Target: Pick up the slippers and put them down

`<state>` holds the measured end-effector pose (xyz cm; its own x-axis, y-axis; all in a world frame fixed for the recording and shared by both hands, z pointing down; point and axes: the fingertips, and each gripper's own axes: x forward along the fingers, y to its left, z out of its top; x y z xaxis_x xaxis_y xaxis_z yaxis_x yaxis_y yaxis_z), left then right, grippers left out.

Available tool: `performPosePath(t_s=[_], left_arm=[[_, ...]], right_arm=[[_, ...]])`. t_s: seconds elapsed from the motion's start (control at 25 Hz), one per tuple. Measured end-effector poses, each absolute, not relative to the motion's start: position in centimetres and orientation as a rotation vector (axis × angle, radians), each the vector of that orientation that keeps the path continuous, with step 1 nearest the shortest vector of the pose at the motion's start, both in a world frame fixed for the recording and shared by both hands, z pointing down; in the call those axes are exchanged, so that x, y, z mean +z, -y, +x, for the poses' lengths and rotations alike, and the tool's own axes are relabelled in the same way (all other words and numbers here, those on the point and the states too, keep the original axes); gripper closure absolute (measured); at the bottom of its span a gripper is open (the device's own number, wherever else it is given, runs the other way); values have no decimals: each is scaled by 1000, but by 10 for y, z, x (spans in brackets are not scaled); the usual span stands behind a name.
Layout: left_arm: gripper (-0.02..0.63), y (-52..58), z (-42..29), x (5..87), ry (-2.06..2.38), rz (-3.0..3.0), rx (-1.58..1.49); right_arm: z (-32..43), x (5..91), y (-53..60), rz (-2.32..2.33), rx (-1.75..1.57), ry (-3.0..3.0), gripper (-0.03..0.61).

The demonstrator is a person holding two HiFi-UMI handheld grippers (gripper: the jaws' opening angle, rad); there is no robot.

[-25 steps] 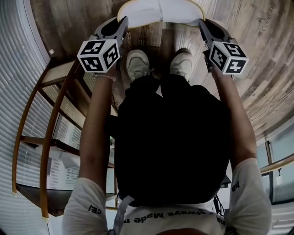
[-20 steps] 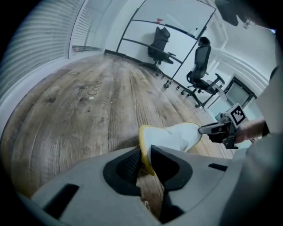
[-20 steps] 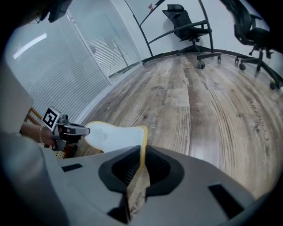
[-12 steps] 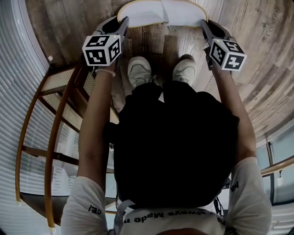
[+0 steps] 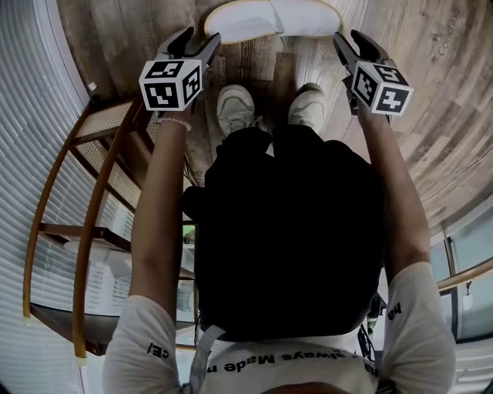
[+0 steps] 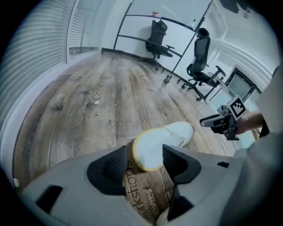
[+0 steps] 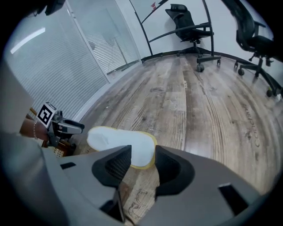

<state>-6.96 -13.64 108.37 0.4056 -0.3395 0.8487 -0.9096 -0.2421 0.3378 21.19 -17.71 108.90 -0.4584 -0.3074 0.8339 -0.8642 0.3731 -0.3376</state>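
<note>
Release stage, shown in head view and both gripper views. The slippers (image 5: pixel 269 19), which read as one white, yellow-rimmed shape (one slipper or a stacked pair cannot be told), lie crosswise on the wood floor (image 6: pixel 110 97), just ahead of the person's shoes (image 5: pixel 235 108). The jaws of the left gripper (image 6: pixel 145 154) and the right gripper (image 7: pixel 143 154) have just been opening. Each pair now stands apart with one end of the slippers between its pads, and the pads appear clear of the rim.

Likely hazards:
- **Snagging on withdrawal.** A sideways or uneven pull could catch a pad on the soft rim. That would drag, twist or flip the slippers out of place.
- **Lifting one end.** If one gripper rises before the other, its end may lift and leave the slippers skewed.
- **Stepping on the slippers.** They lie close to the shoes, so a forward step could tread on them.
</note>
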Motion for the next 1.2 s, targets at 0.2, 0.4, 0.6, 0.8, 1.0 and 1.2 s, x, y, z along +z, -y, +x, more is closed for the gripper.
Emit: performPosePath(t_s=[0.2,0.4,0.6,0.8,1.0,1.2], left_arm=[[383,137,-62,1028,1103,1792,786],[383,147,-54,952,1129,1823,733],[405,158,-40,858,1157,1875,681],[481,174,-31,750,1233,1940,629],[556,189,-29,623,1325,2015,525],[577,191,-28,501,1378,2118,411]], right_arm=[[201,1027,180,949,991,2026,427],[189,945,191,930,941,2092,430],[183,845,203,938,877,2152,461],[174,735,217,953,804,2227,511],[158,611,228,957,710,2331,539],[137,495,232,932,603,2446,546]])
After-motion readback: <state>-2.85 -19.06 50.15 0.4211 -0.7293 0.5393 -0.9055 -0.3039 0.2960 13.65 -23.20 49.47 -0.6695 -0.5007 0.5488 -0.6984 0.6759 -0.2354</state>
